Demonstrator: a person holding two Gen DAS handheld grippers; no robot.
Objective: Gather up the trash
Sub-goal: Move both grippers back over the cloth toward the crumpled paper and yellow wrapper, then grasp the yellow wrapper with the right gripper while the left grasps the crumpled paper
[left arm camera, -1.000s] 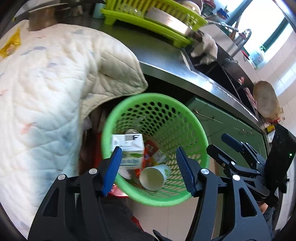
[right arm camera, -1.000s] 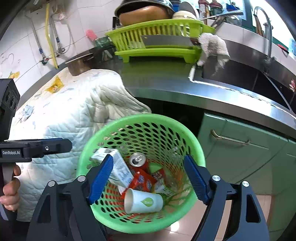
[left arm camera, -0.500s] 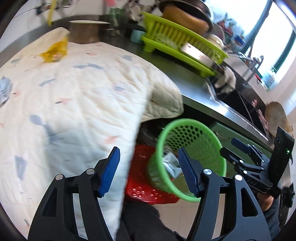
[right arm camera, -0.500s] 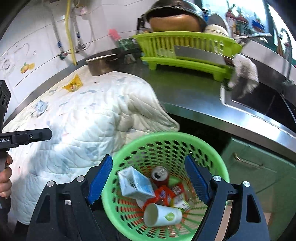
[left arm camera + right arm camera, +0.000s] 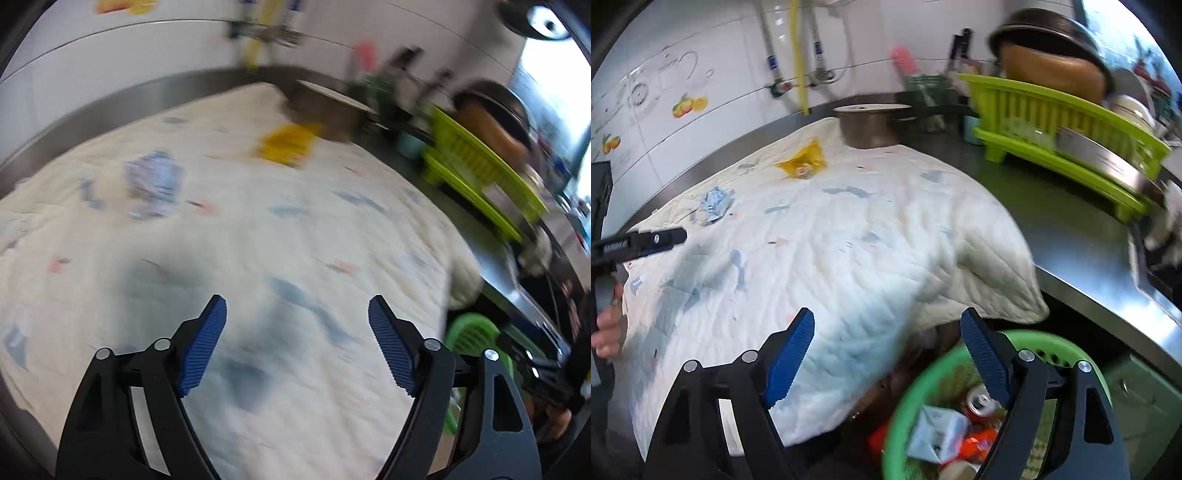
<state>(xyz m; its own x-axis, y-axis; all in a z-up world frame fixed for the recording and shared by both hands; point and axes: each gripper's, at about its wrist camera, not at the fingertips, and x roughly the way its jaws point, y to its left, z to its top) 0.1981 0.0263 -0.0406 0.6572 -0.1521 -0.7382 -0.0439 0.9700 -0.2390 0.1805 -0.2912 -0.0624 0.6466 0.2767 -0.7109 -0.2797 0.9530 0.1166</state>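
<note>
As both cameras had swung up from the bin to the counter within the last second, the findings were recorded as follows.

Change of view: the left hand-held gripper (image 5: 297, 341) and the right hand-held gripper (image 5: 886, 354) had lifted away from the green basket (image 5: 1067, 341) and now faced the quilted cloth (image 5: 827, 251) spread over the counter (image 5: 1071, 236).

Meaning for task: judged to be the turn from a completed drop toward the next pickup; two pieces of trash remained uncollected.

Left hand-held gripper: fingers set wide apart, nothing between them, held above the cloth.

Right hand-held gripper: fingers likewise apart and empty, over the cloth's front edge and the basket rim.

Remaining trash: a yellow wrapper (image 5: 803, 162) lay on the far side of the cloth, near the metal pot (image 5: 871, 123); a crumpled bluish wrapper (image 5: 713, 205) lay further left, well apart from it.

Left view quality: heavily motion-blurred; the blue-grey patch (image 5: 153, 181) was probably that same crumpled wrapper.

Basket contents: a white carton (image 5: 936, 434), a drink can (image 5: 979, 400), red-orange packaging (image 5: 975, 445) and what appeared to be a paper cup's rim (image 5: 956, 470) at the frame edge.

Basket position: on the floor below the counter edge, partly under the hanging cloth.

Dish rack (image 5: 1060, 125): lime green, on the counter to the right, holding cookware; not trash.
</note>
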